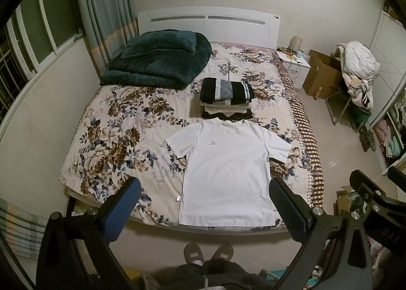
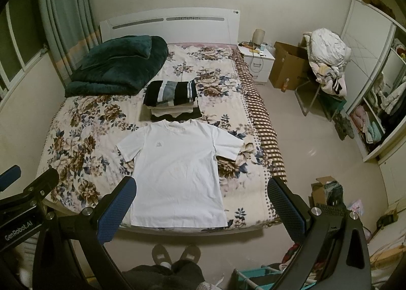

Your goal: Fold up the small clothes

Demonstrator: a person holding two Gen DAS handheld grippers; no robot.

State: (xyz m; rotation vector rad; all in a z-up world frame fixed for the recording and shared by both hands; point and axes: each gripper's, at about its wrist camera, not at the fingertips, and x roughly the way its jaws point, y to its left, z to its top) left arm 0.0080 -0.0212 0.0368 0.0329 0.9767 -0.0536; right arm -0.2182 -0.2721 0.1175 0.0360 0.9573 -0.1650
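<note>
A white T-shirt [image 1: 225, 170] lies flat, front up, on the near part of the flowered bed [image 1: 114, 137], its hem at the bed's front edge. It also shows in the right wrist view [image 2: 177, 165]. Behind its collar stands a stack of folded clothes [image 1: 225, 97], the top one black with grey and white stripes; the stack also shows in the right wrist view [image 2: 172, 98]. My left gripper [image 1: 205, 196] is open and empty, held high above the shirt's hem. My right gripper [image 2: 201, 196] is open and empty, also held high over the bed's front edge.
A folded dark green quilt [image 1: 157, 59] lies at the bed's far left by the white headboard [image 1: 208, 26]. A nightstand [image 2: 256, 61], cardboard box [image 2: 286, 66] and a chair piled with laundry [image 2: 327, 61] stand to the right. The person's slippers [image 1: 208, 254] are at the bed's foot.
</note>
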